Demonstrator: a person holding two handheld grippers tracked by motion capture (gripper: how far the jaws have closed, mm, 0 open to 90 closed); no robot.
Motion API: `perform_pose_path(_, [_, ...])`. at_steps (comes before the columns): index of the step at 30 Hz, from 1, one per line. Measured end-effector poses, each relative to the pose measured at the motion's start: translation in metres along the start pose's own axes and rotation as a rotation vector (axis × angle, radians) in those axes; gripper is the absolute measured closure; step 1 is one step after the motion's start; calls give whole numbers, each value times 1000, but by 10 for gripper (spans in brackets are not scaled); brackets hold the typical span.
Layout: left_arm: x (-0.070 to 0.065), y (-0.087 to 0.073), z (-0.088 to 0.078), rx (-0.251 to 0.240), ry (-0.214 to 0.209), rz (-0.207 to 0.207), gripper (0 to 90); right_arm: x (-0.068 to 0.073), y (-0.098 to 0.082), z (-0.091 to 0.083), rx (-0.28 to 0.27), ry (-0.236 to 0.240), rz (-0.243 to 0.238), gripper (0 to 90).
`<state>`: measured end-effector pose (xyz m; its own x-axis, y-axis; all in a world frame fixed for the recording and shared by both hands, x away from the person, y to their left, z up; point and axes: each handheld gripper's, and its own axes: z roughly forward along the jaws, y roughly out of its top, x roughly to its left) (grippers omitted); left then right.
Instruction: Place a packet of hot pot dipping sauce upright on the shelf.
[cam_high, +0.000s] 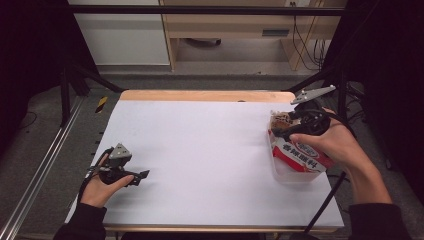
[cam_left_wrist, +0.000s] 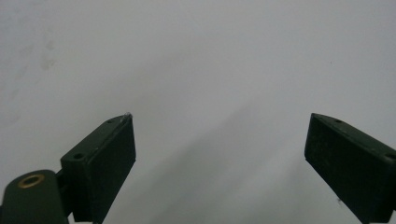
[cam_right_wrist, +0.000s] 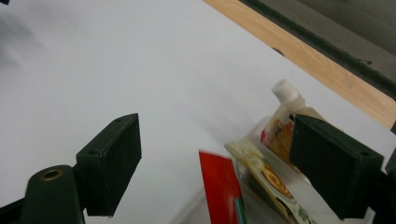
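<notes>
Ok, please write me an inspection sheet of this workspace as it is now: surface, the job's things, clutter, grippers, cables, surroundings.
Surface: white sheet over a wooden table, whose bare edge shows at the far side.
Job's things: clear plastic bin at the right edge, holding a red-and-white packet, a spouted pouch and other packets.
Clutter: nothing seen on the sheet outside the bin.
Grippers: left gripper open over bare sheet, holding nothing; right gripper open above the bin, holding nothing.
Cables: black cable runs from the right hand off the near edge.
Surroundings: dark frame posts, grey floor, wooden furniture behind.
</notes>
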<state>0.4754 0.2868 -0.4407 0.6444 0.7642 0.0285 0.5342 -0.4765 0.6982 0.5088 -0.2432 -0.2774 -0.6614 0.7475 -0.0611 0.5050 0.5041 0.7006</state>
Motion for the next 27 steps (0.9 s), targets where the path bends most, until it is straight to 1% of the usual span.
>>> perform_pose_path(3, [1,0,-1,-6,1,-4,90,3,8,3,-22,-12,8,165])
perform_pose_path(9, [2,0,-1,-8,5,-7,90,13,23,2,-76,-44,13,159])
perform_pose_path(12, [1,0,-1,-10,5,-6,90,20,32,2,-115,-54,32,163])
perform_pose_path(15, [1,0,-2,-19,4,-5,90,28,41,5,-145,-77,46,170])
perform_pose_path(16, [2,1,-2,-21,6,-2,90,32,44,6,-156,-83,53,172])
perform_pose_path(17, [2,1,-3,-23,7,-2,90,37,47,8,-162,-92,50,172])
perform_pose_path(19, [2,1,-3,-26,7,-3,90,45,52,12,-174,-95,53,174])
perform_pose_path(22, [2,0,-3,-31,5,-8,90,57,59,21,-180,-92,46,173])
perform_pose_path(24, [3,0,-4,-33,6,-7,89,64,62,29,-182,-94,30,172])
perform_pose_path(27, [3,0,-4,-33,6,-9,88,77,64,43,-180,-73,30,172])
